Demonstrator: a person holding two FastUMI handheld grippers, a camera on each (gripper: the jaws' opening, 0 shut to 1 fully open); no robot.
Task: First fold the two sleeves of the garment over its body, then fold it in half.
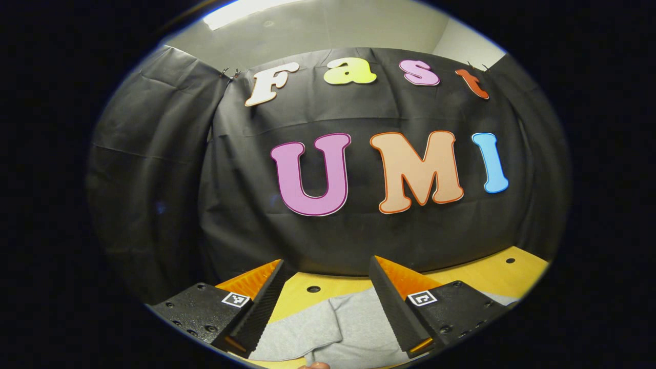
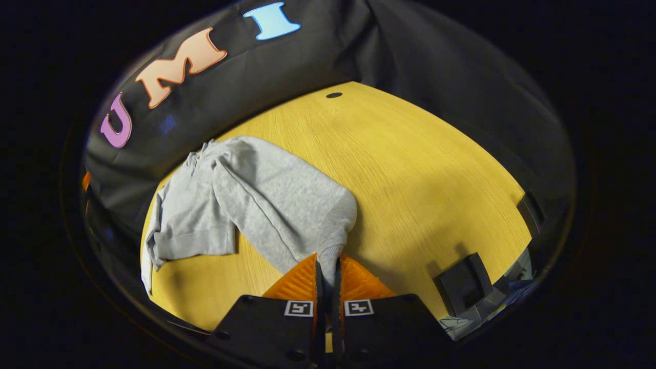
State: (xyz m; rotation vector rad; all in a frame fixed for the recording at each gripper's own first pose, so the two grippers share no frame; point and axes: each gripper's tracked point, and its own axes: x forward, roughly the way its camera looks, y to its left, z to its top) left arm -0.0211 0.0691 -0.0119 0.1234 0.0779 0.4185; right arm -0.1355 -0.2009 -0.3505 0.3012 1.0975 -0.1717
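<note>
Bright ceiling light glares up top, the booth below dim. Soft shadows pool under the garment on the table; fisheye bends every edge, focus sharp.

Black cloth wall behind a yellow wooden table (holes drilled).

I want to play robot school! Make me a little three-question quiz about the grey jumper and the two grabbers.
1. True or false: the right gripper pinches the garment's sleeve.
2. Are the left gripper's jaws open or shut?
3. What does the garment lie on: A) yellow wooden table, B) floor, C) chair?

Key: 1 true. 2 open, with grey cloth below between them. 3 A.
</note>
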